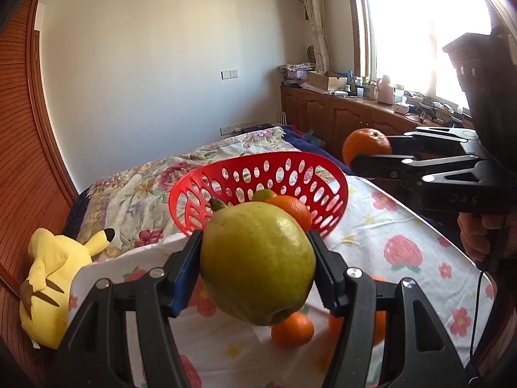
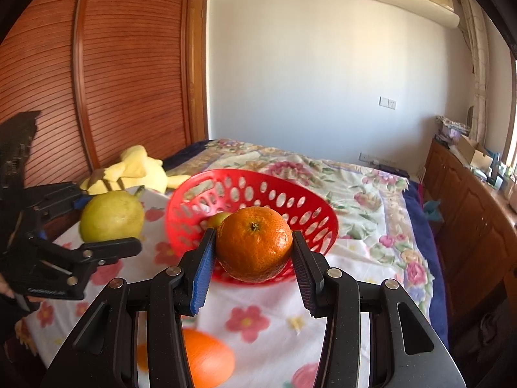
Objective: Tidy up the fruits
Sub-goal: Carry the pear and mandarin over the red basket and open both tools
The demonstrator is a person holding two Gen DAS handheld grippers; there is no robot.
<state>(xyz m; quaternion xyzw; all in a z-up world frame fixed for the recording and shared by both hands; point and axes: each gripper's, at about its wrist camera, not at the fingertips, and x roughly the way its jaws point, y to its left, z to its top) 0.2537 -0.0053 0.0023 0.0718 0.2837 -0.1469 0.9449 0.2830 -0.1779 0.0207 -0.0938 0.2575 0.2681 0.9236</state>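
Pear (image 1: pixel 257 266) hides basket (image 1: pixel 290 174) contents; loose orange (image 2: pixel 206 360) blurred

We see daylight pouring through the large wood-framed window (image 1: pixel 429 32) in the left wrist view, blown out to pure white with glare washing over the patterned curtain (image 1: pixel 315 16) beside it. The plain white wall (image 2: pixel 290 64) is evenly lit in both views. Fisheye distortion bows the ribbed brown wooden wardrobe door (image 2: pixel 97 80), and dark vignetting fills the corners. The loose round orange fruit (image 2: pixel 206 362) low in the right wrist view is smeared and out of focus, and the perforated red plastic basket (image 2: pixel 310 200) shows slight motion blur.
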